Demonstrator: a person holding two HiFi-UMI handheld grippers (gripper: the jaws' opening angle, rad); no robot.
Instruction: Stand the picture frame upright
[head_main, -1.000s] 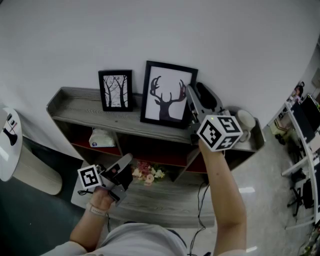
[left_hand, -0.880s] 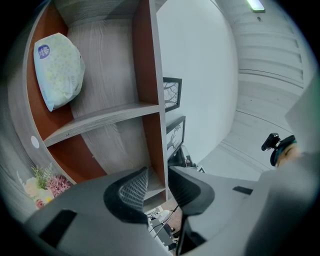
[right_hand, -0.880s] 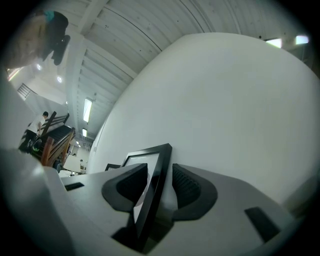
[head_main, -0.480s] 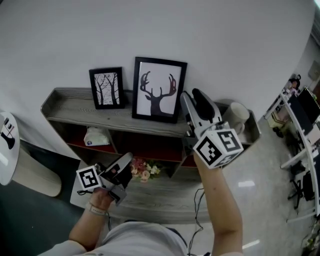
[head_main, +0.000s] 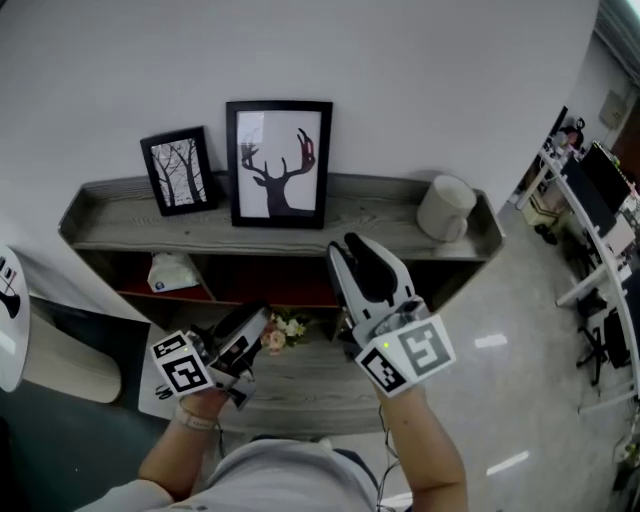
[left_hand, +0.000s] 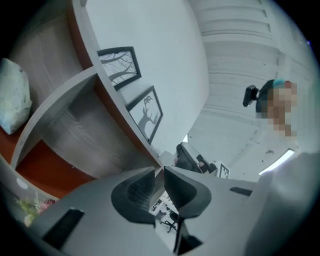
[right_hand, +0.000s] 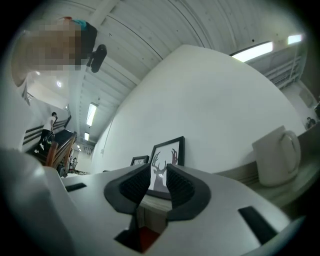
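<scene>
Head view, and the right gripper (head_main: 352, 250) is held out in front of the shelf (head_main: 390, 232), below its top board. The bare forearm runs up from the bottom edge, and the jaws point toward the wall. Its marker cube (head_main: 405, 355) faces the camera with black-and-white square patterns.

The left gripper (head_main: 255, 320) is tucked low and close to the body, angled up and to the right. The hand (head_main: 203, 400) is wrapped round the handle, with a band on the wrist.

The deer picture frame (head_main: 278, 163) stands upright on the shelf top against the wall. The smaller tree picture frame (head_main: 180, 170) is just to its left, and a white mug (head_main: 446, 208) sits well off to the right.

Right gripper view now: the right gripper's (right_hand: 159, 181) jaws are closing with a clear gap left between the pads. There is nothing in them, and the deer picture frame (right_hand: 167, 162) shows far beyond through the gap.

Left gripper view: the left gripper's (left_hand: 159, 176) jaws are closing too, down to a narrow slit, and they hold nothing.

As for labels, a white packet (head_main: 172, 272) in the lower compartment carries a mark too small to read. A bunch of flowers (head_main: 286, 330) sits beside the left gripper.
</scene>
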